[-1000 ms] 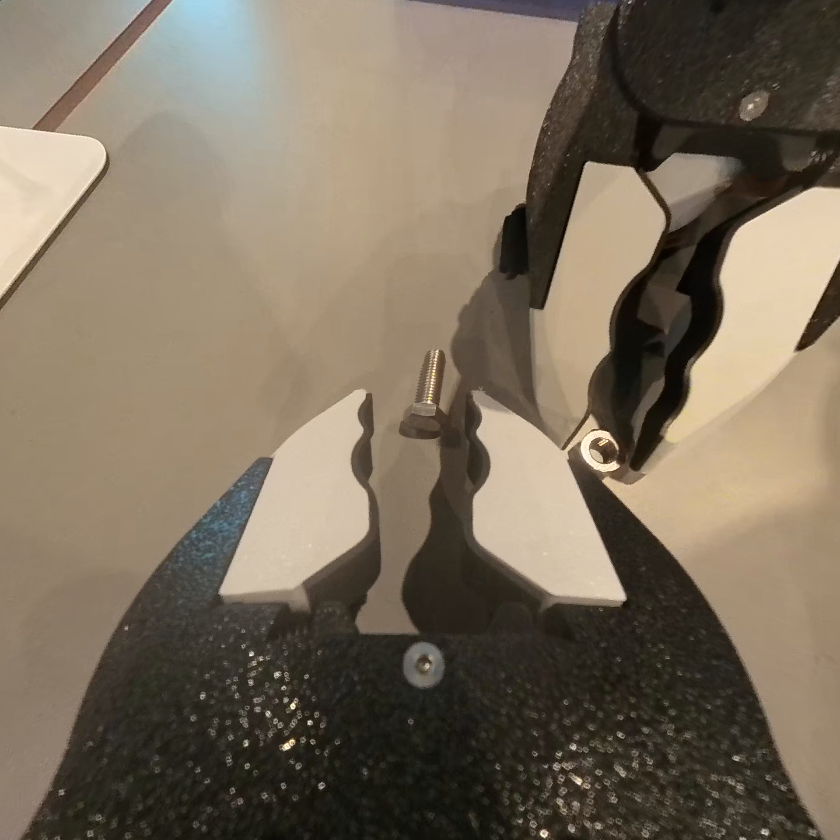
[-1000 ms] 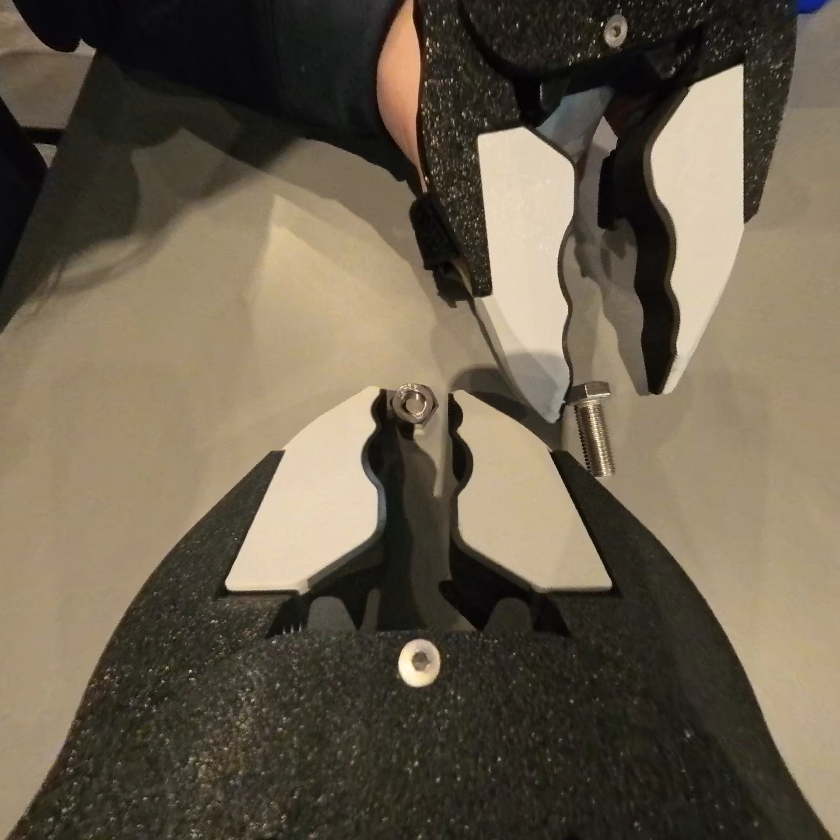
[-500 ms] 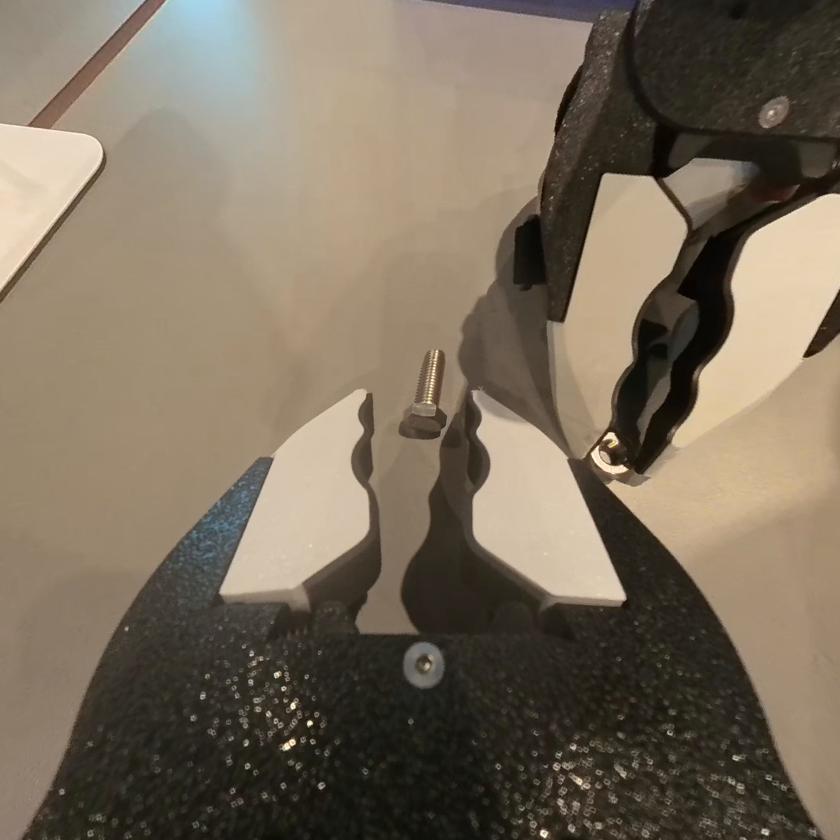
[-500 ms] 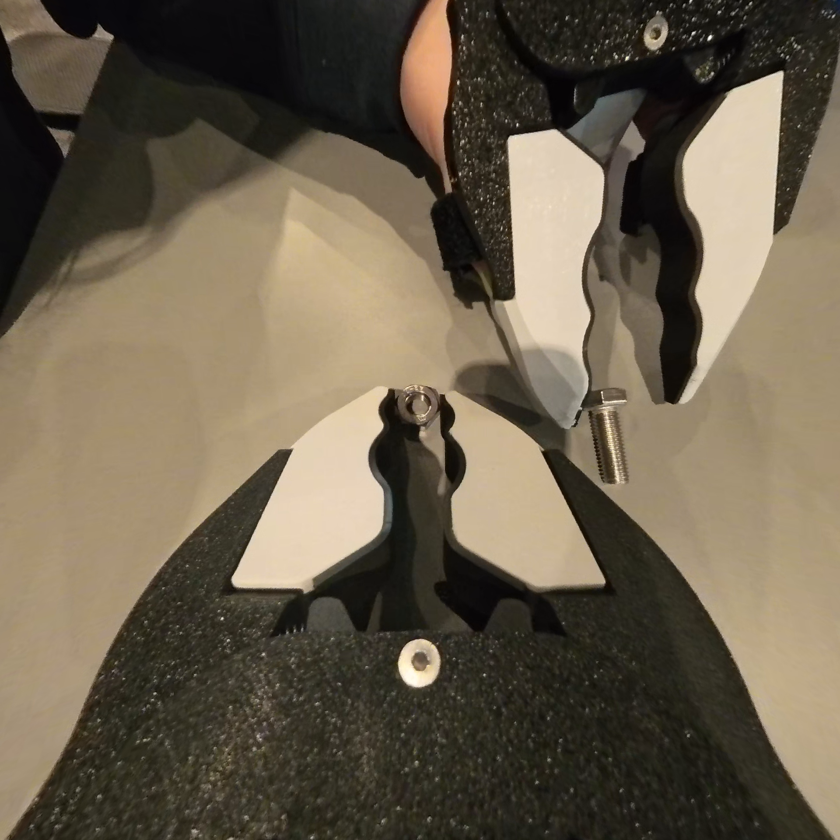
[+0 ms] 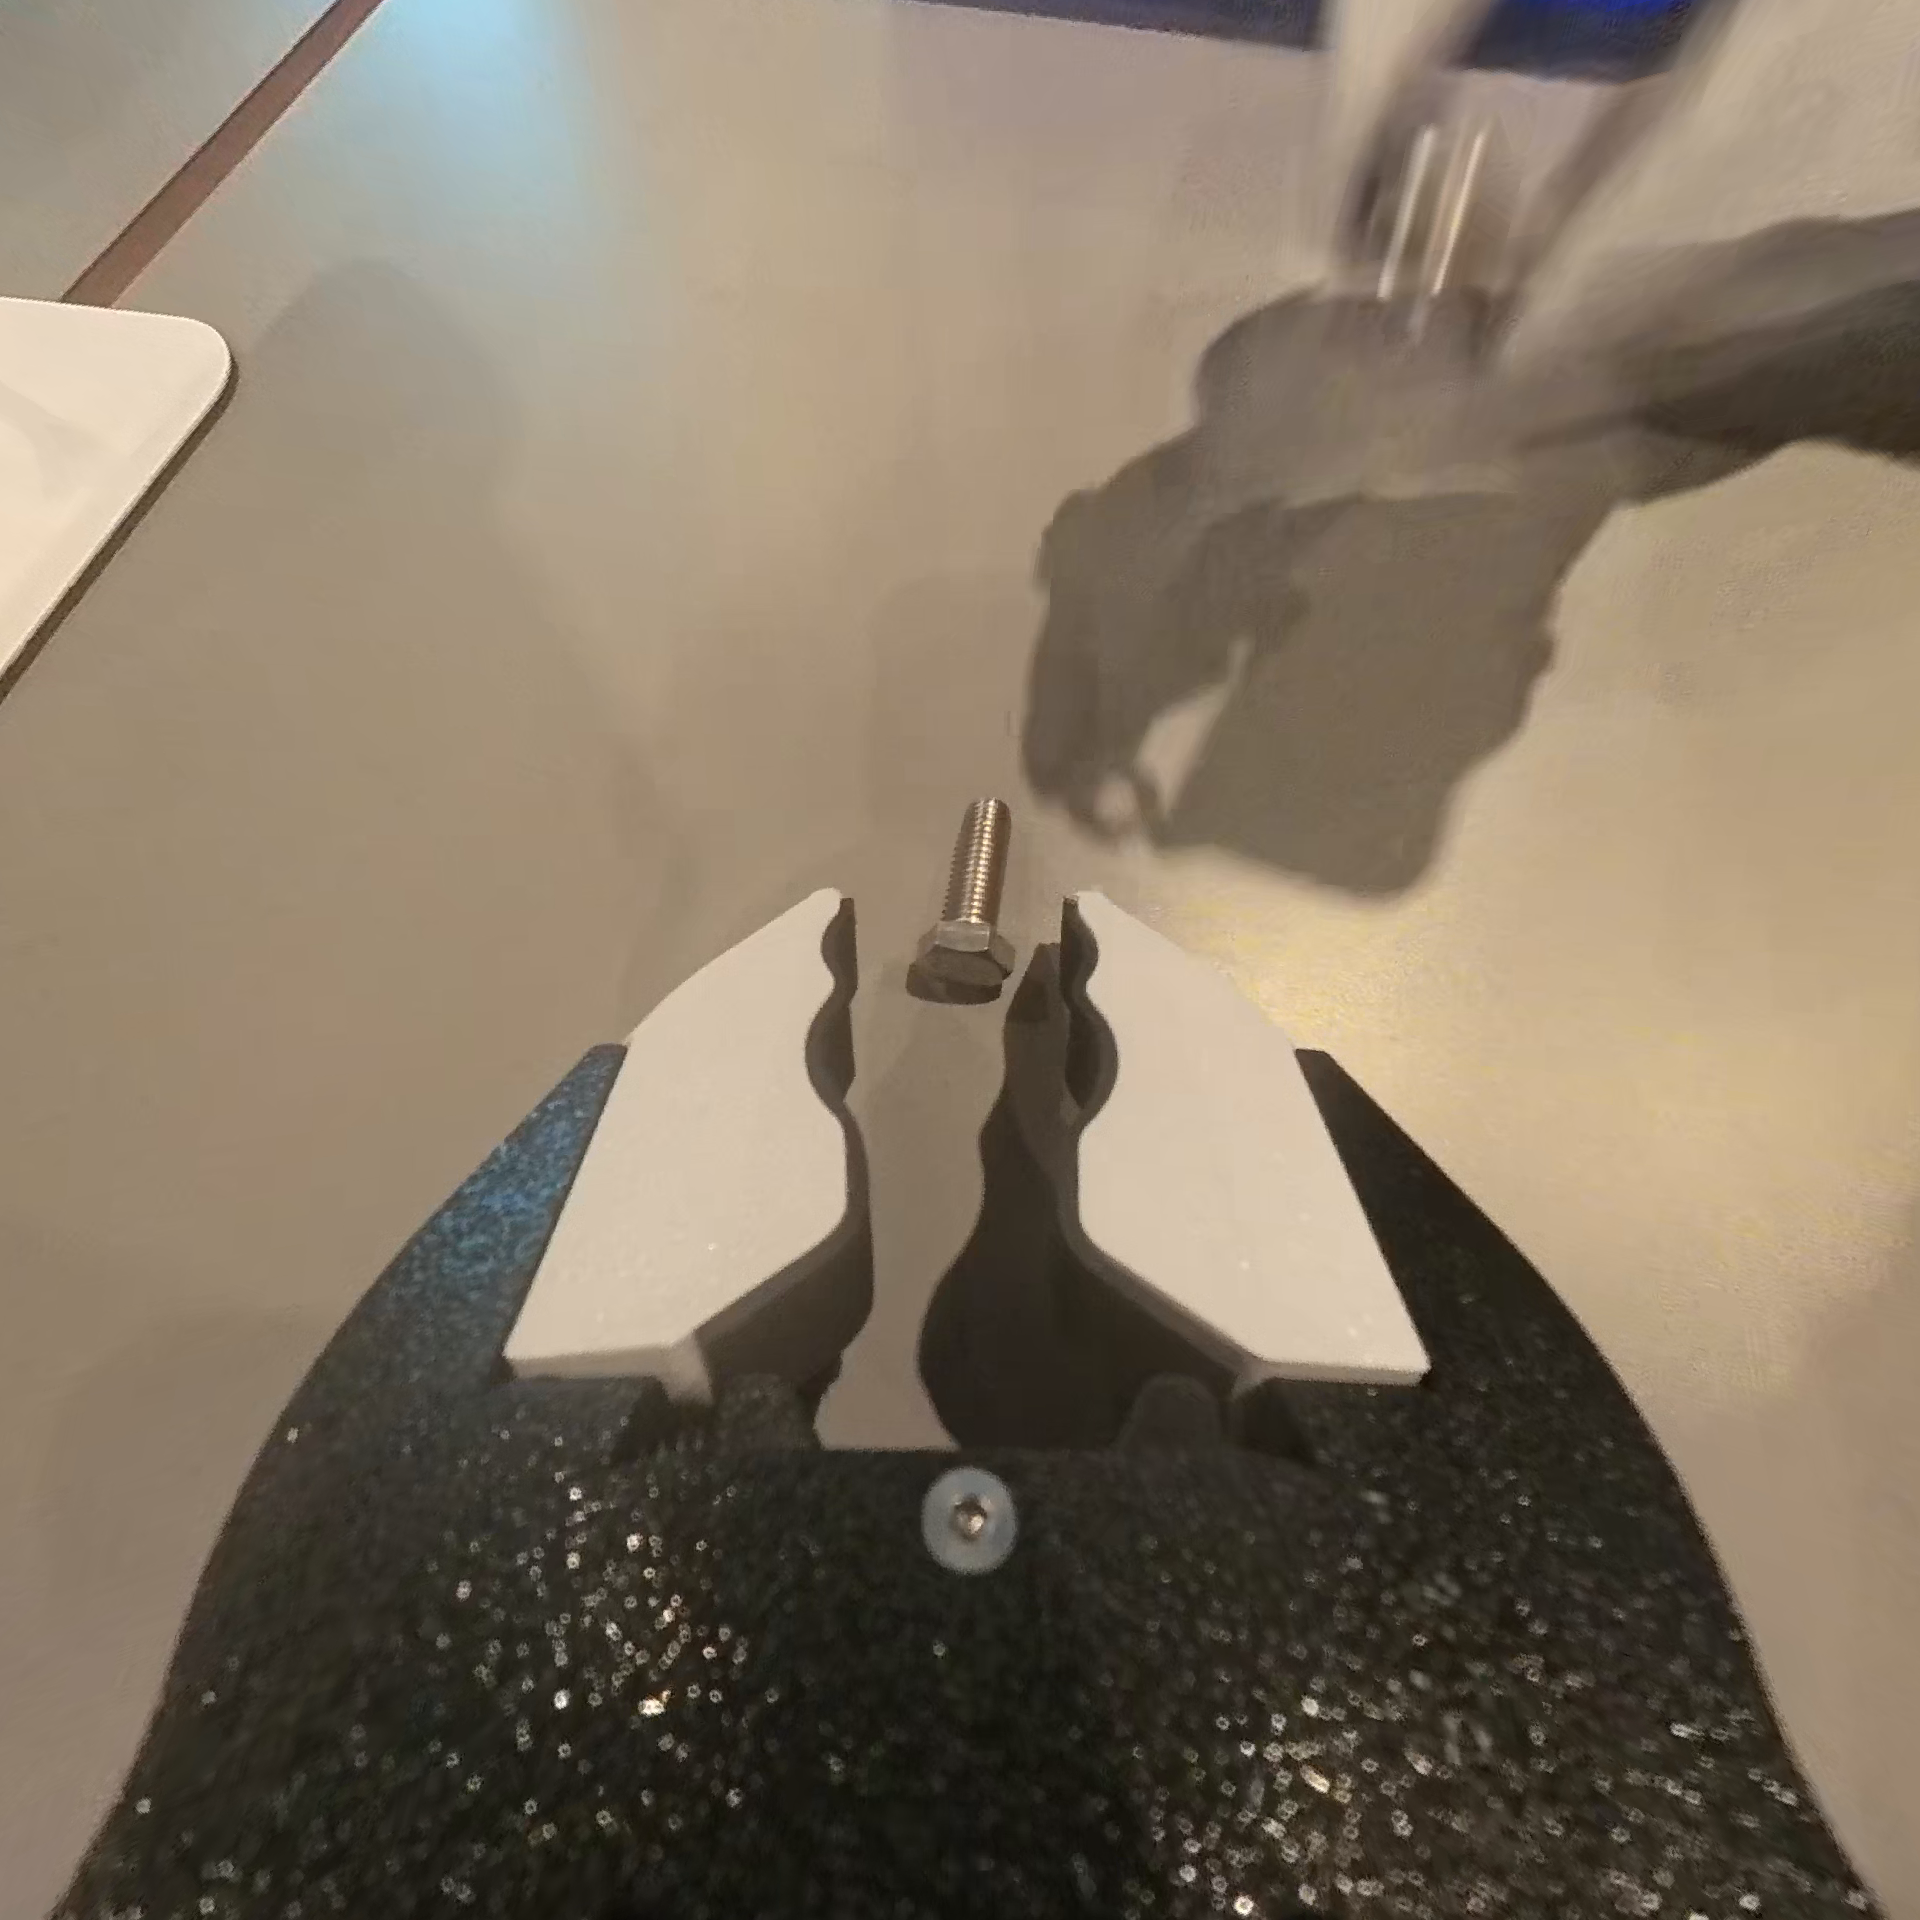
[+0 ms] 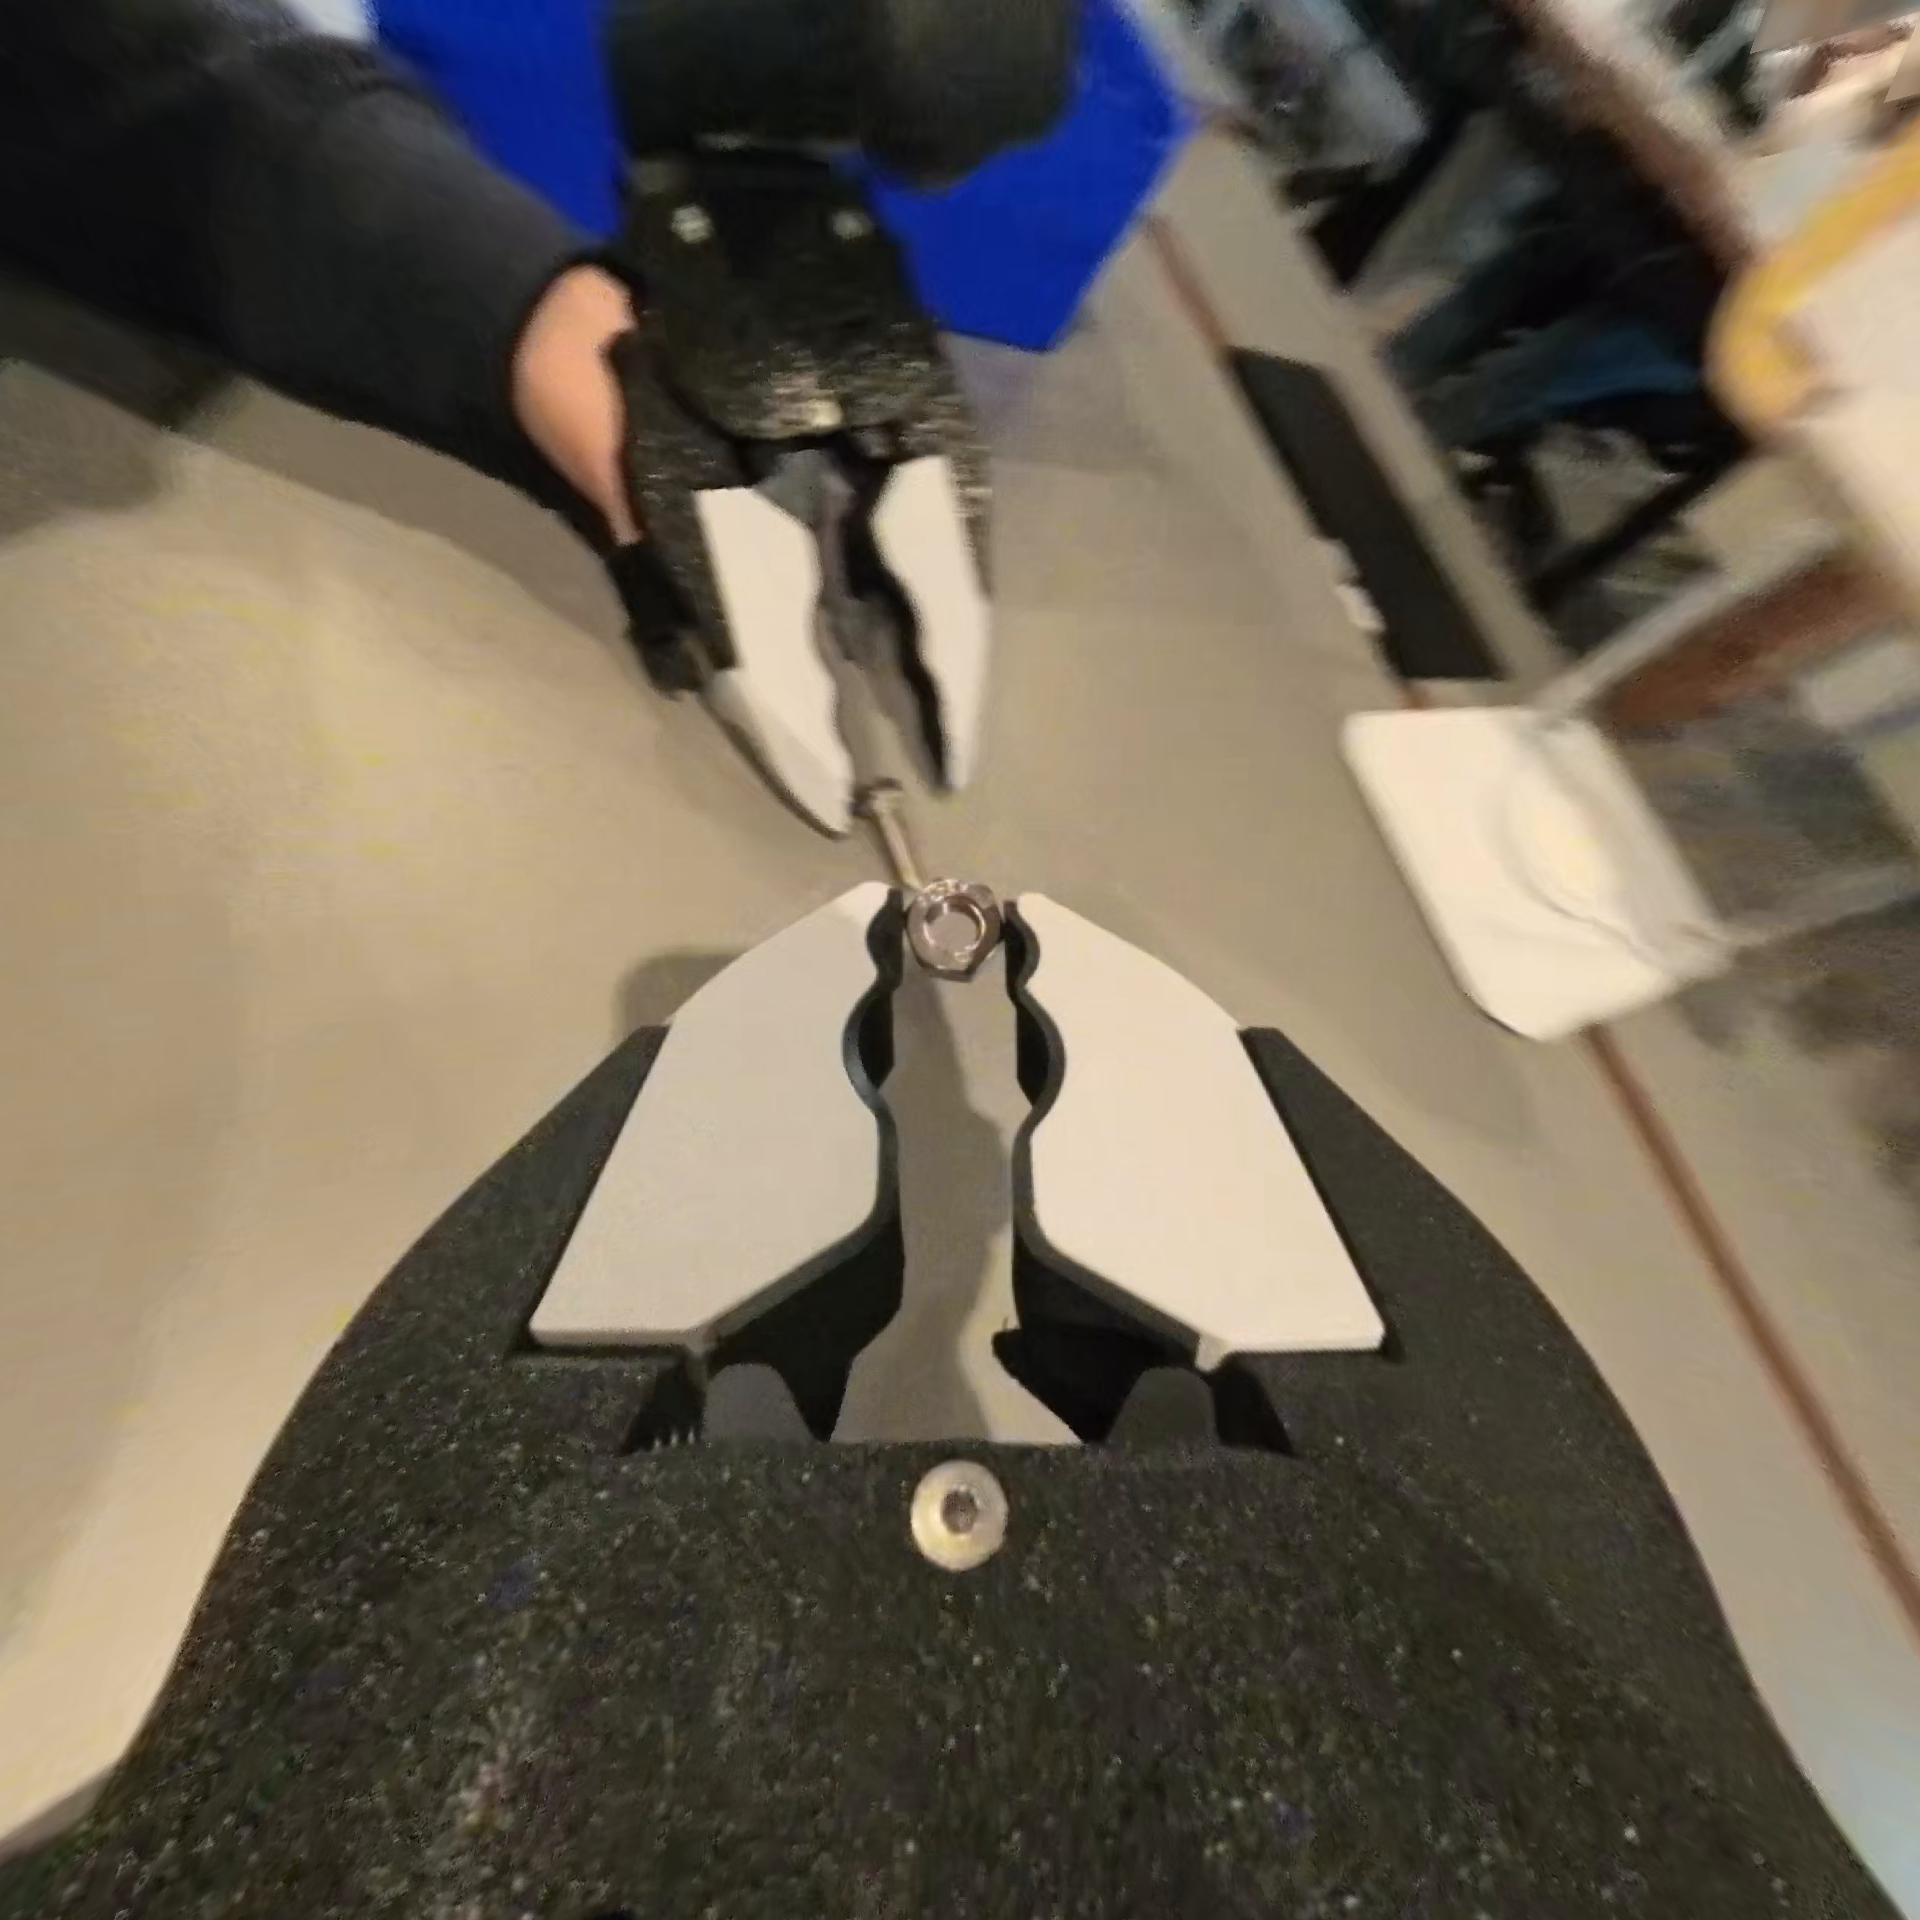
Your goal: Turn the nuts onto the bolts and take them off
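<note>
Right gripper (image 6: 948,902): fingertips clamped on a steel nut (image 6: 951,927), held above the grey table (image 6: 312,831). Left gripper (image 5: 958,914): fingers apart, empty; bolt (image 5: 968,904) lies on the table just ahead of its tips. White tray (image 6: 1527,862): off to the side, contents unclear.

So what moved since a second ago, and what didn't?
The right gripper closed on the nut, picked it up off the table and swung up and away. The left gripper stayed open around the head of the bolt, which still lies in the same spot on the table.
</note>
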The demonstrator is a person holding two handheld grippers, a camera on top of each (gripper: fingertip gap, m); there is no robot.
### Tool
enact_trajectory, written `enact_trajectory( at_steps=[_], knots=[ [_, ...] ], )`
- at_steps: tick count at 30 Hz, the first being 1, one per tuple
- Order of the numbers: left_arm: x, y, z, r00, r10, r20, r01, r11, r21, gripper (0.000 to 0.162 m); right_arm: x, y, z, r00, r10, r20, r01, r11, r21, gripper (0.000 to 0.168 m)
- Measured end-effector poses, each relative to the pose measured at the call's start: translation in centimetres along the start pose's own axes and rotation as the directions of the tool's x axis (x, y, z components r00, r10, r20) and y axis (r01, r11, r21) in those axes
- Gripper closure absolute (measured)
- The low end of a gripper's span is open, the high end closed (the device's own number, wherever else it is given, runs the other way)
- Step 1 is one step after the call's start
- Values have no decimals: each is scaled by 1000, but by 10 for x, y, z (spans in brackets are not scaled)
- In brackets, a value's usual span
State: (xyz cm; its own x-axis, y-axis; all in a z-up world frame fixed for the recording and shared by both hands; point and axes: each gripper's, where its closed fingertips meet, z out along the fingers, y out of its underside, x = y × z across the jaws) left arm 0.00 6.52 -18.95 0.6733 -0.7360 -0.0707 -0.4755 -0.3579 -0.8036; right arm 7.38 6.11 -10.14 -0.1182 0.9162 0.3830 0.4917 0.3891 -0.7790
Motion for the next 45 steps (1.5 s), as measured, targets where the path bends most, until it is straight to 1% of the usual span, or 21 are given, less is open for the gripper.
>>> enact_trajectory(
  at_steps=[1,3,4,7,9,11,15,18,20,22,26,28,29,31,33,35,37,39,41,43,45],
  knots=[
    [0,0,0,1000,0,0,0,1000,0,125,12,1,-24,996,12,-88,-12,1000,-8,150],
    [0,0,0,1000,-1,-1,1,1000,-1,125,32,10,-76,965,51,-258,-57,998,-14,150],
    [0,0,0,1000,-2,-2,2,1000,-1,125,40,19,-104,936,75,-344,-86,996,-18,150],
    [0,0,0,1000,-5,-4,5,1000,-3,125,56,59,-183,817,172,-551,-222,975,-26,150],
    [0,0,0,1000,-8,-6,8,1000,-4,125,57,84,-218,749,251,-613,-305,952,17,150],
    [0,1,0,1000,-10,-7,10,1000,-5,125,54,112,-239,692,303,-656,-388,922,17,150],
    [0,1,0,1000,-12,-8,12,1000,-6,125,47,163,-251,621,368,-692,-527,850,-21,150],
    [0,1,0,1000,-13,-9,13,1000,-6,125,44,187,-252,586,406,-701,-584,811,-19,149],
    [0,1,0,1000,-14,-9,14,1000,-6,125,44,196,-251,578,407,-707,-598,801,-27,148],
    [0,1,0,1000,-13,-10,13,1000,-6,125,44,199,-251,573,409,-710,-601,799,-25,143],
    [0,0,1,1000,-7,-11,7,1000,-4,125,44,200,-251,573,418,-705,-607,794,-23,143],
    [0,0,1,1000,-9,-11,9,1000,-5,125,44,188,-251,579,417,-701,-589,808,-6,144],
    [0,0,1,1000,-9,-11,9,1000,-5,125,44,174,-250,587,414,-696,-567,824,11,145],
    [0,0,1,1000,-8,-10,8,1000,-4,124,45,128,-240,634,388,-669,-474,879,61,147],
    [0,0,1,1000,-9,-10,9,1000,-5,124,40,71,-209,738,341,-582,-344,932,110,149],
    [1,0,1,1000,-6,-9,6,1000,-4,124,31,28,-162,849,276,-452,-246,961,125,147],
    [2,-1,0,1000,6,-10,-6,1000,0,124,18,0,-104,934,214,-286,-181,974,137,145],
    [4,-1,0,1000,23,-13,-23,1000,5,124,1,-10,-46,980,165,-111,-152,981,118,145],
    [4,-1,-1,1000,25,-12,-25,1000,7,124,-10,0,6,994,112,1,-112,993,42,145],
    [4,0,-2,1000,15,-15,-15,1000,2,123,-19,16,45,989,86,117,-84,996,-27,145],
    [3,2,-2,1000,5,-21,-5,1000,-3,122,-23,29,72,975,104,198,-93,993,-67,144]
  ],
)
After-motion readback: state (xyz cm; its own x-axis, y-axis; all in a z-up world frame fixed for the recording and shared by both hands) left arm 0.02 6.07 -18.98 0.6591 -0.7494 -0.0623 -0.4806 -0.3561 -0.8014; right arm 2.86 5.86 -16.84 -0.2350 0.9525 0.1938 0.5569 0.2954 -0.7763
